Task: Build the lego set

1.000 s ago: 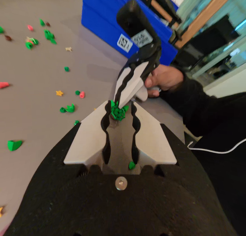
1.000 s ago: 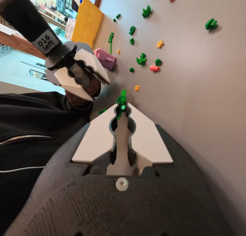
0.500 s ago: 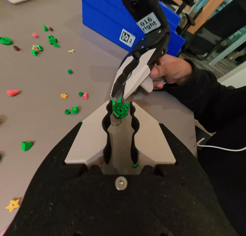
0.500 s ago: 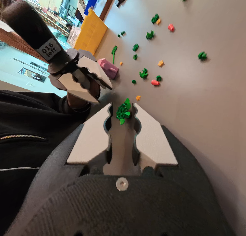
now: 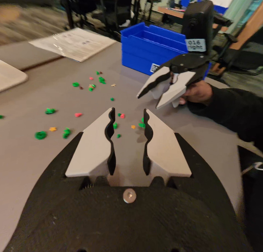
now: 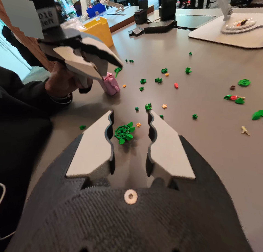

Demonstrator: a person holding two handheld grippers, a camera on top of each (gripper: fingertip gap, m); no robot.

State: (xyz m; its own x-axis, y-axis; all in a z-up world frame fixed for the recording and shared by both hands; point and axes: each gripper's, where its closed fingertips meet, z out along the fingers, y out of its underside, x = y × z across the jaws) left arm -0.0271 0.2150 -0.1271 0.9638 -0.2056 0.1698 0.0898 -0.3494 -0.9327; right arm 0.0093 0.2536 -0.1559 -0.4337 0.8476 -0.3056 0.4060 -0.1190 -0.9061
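Observation:
A green round lattice piece with several leaves lies flat on the grey table, between the fingers of my right gripper, which is open and not touching it. In the left wrist view the piece is partly hidden behind my right finger. My left gripper is open and empty above the table. It also shows in the right wrist view, raised at the upper left. The right gripper shows open in the left wrist view, held by a hand.
Small green, red and yellow loose pieces are scattered over the table. A pink block stands near the left gripper. A blue bin and a paper sheet are at the back, with a yellow bin and a white tray. One gripper's finger ends stand about 7 cm off the other's. My left gripper's tips are some 9 cm from the pink block.
Both grippers let go of the green lattice piece, opened wide and drew back. The piece now lies on the table. Both views tilted up toward the room.

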